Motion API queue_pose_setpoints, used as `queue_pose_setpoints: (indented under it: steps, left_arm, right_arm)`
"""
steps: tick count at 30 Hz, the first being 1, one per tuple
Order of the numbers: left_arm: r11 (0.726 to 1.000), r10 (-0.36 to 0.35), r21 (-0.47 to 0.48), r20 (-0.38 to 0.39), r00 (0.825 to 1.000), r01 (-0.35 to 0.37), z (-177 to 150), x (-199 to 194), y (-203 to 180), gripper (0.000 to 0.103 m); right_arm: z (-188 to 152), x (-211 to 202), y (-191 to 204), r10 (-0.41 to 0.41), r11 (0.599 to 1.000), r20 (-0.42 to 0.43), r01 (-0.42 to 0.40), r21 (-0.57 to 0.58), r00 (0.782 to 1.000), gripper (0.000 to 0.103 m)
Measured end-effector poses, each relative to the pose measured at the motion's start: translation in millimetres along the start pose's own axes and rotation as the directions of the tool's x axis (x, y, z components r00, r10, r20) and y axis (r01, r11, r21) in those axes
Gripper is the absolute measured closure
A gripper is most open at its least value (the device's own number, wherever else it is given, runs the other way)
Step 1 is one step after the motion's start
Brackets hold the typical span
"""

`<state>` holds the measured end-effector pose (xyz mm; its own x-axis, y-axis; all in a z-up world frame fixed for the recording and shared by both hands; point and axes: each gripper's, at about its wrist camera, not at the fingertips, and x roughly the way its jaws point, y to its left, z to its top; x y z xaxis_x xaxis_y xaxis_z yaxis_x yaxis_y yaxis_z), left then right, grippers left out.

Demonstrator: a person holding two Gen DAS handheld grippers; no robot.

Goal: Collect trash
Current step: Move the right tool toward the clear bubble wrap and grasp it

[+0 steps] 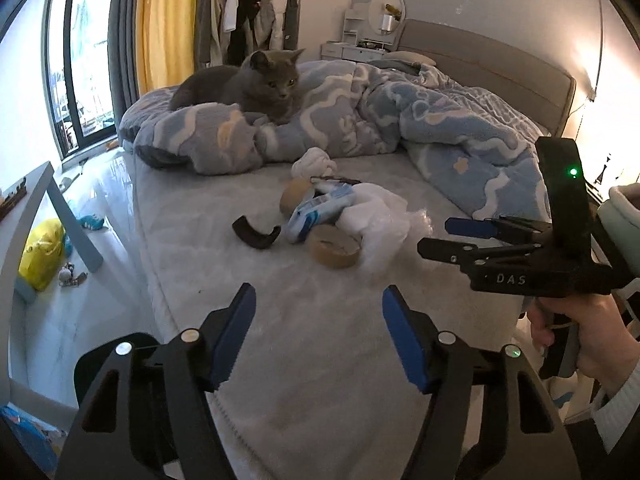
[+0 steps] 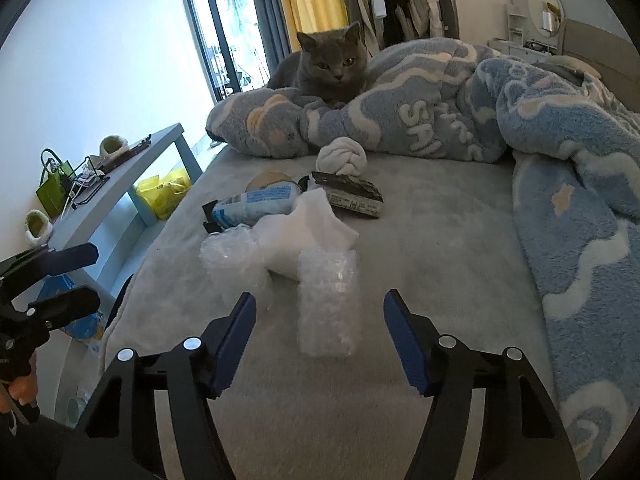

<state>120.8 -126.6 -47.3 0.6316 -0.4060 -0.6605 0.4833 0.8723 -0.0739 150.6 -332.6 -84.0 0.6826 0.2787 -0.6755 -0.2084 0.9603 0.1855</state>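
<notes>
Both grippers, left point(image 1: 319, 336) & right point(image 2: 319, 338), fingers wide apart, holding nothing, above trash pile point(image 2: 292, 216) on bed point(image 2: 440, 240)

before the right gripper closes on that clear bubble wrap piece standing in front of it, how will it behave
The clear bubble wrap piece looks thin and air-filled, so it is probably very light and will crush between the right gripper pads rather than resist. It stands upright on the soft grey bedsheet, so a nudge would likely tip it. Its glossy film may be slightly slippery.
</notes>
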Motion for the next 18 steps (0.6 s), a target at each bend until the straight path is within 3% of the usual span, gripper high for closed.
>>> queue_pose_setpoints:
  steps: [3, 13, 18]
  left_arm:
    - [1.000, -0.016, -0.020, -0.012, 1.000, 0.016, 2.8, 10.4, 1.9, 0.037]
    - [0.996, -0.087, 0.004, -0.049, 0.995, 0.087, 11.8, 35.2, -14.4, 0.039]
    - [0.994, -0.111, 0.012, -0.057, 0.992, 0.112, 16.3, 46.6, -22.4, 0.040]
  right_arm:
    - [0.9, 8.5, -5.8, 0.009, 1.000, -0.022, -0.008, 0.022, 1.000, 0.044]
    - [4.2, 25.6, -15.4, 0.050, 0.996, -0.061, -0.046, 0.072, 0.997, 0.050]
    - [5.1, 30.1, -18.8, 0.070, 0.995, -0.078, -0.064, 0.081, 0.994, 0.064]
